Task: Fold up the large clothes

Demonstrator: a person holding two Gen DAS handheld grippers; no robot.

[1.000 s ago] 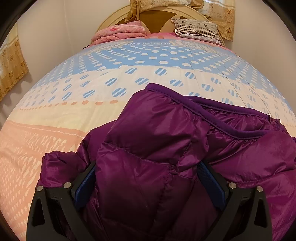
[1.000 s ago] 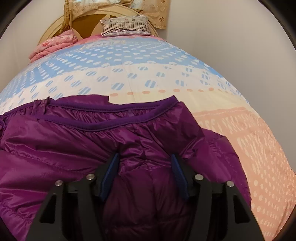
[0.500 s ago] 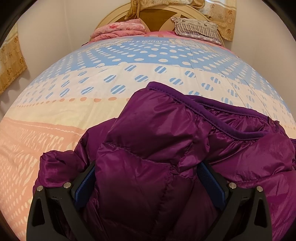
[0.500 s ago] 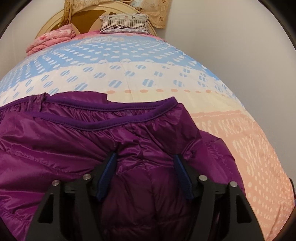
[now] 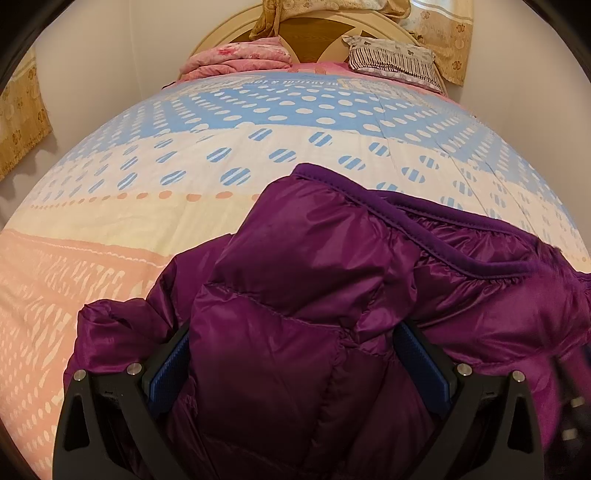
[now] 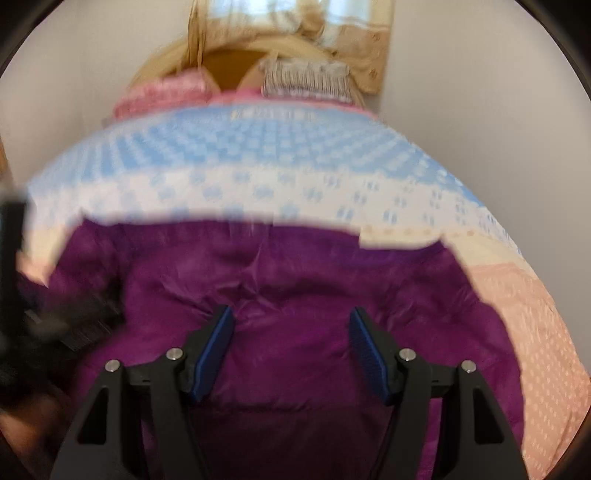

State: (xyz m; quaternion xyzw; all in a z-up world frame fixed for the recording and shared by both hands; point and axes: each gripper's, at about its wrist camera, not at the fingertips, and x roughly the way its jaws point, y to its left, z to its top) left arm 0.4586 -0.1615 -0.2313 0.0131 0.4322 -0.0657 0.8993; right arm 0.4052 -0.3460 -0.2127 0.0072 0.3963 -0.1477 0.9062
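A shiny purple puffer jacket point(image 5: 332, 258) lies crumpled on the near part of the bed. My left gripper point(image 5: 293, 336) is shut on a thick quilted fold of it, which fills the gap between the blue pads point(image 5: 170, 373). The right wrist view is blurred by motion. There my right gripper point(image 6: 291, 312) hovers over the jacket point(image 6: 295, 266) with its jaws apart and no fabric pinched between them. A dark blur at the left edge of that view is my left gripper point(image 6: 55, 325).
The bed cover point(image 5: 184, 177) has blue, cream and pink dotted bands. A folded pink blanket point(image 5: 240, 55) and a striped pillow point(image 5: 391, 59) lie against the wooden headboard point(image 5: 314, 29). A white wall runs close along the right side. A gold curtain point(image 5: 18, 122) hangs at the left.
My right gripper has let go of the jacket fold it pinched and swung left across the jacket. The left gripper keeps its hold and has not moved.
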